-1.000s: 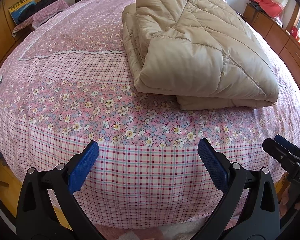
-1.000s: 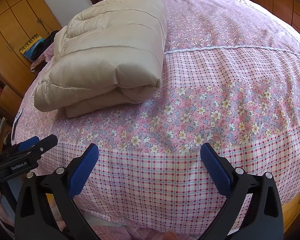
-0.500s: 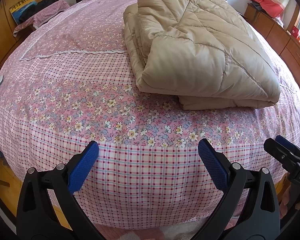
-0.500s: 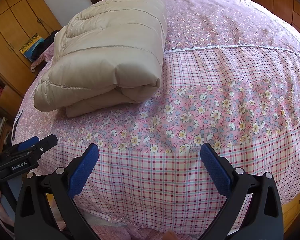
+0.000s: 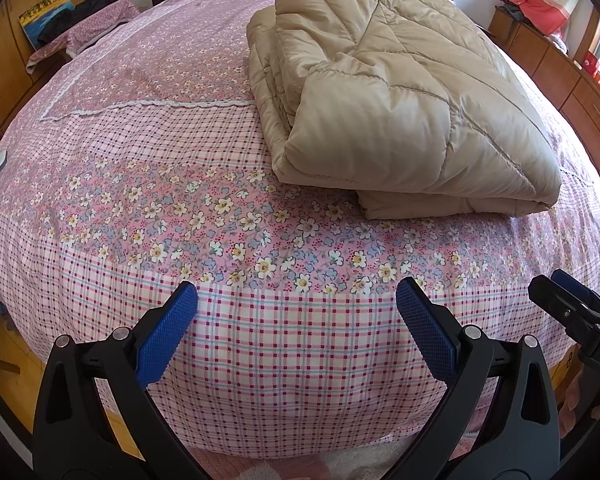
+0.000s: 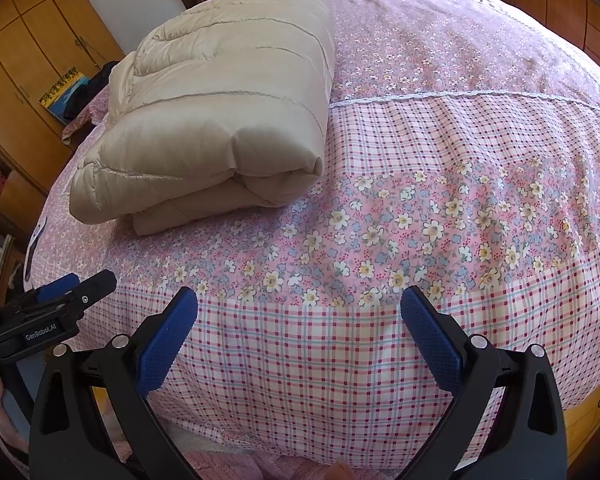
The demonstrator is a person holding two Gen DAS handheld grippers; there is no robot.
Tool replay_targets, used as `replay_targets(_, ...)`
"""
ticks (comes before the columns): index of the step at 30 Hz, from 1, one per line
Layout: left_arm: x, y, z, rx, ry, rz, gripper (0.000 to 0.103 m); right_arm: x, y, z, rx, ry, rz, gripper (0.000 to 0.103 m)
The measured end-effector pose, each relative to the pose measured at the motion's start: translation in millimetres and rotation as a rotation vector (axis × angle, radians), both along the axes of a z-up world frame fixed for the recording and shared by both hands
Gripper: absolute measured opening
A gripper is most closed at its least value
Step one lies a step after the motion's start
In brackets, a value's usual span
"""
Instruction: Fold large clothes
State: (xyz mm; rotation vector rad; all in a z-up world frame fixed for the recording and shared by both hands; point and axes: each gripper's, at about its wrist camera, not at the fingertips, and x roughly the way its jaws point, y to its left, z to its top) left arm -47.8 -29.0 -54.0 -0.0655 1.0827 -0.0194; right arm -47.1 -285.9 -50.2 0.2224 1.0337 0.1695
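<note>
Beige quilted padded coat, folded, lies on our pink floral bedspread; left gripper and right gripper gape empty, likely finished

quilted coat: satiny cloth; bedspread: matt cotton, probably; tongs pads: knurled plastic

You had a bed before you, its cover pink with plaid and floral bands and a white lace strip across it. Wooden wardrobes stood along one side, with a picture of blue and yellow leaning against them beside dark clothes. Low wooden drawers lined the other side, red fabric lying on top.
</note>
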Motion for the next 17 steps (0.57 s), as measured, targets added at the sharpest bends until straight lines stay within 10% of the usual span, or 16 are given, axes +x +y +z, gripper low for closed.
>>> replay_targets(17,10.5,25.6,6.3,0.027,-0.025,0.036,0.099,4.1,-13.9,12.7,-0.013,-0.029,0.000,0.097)
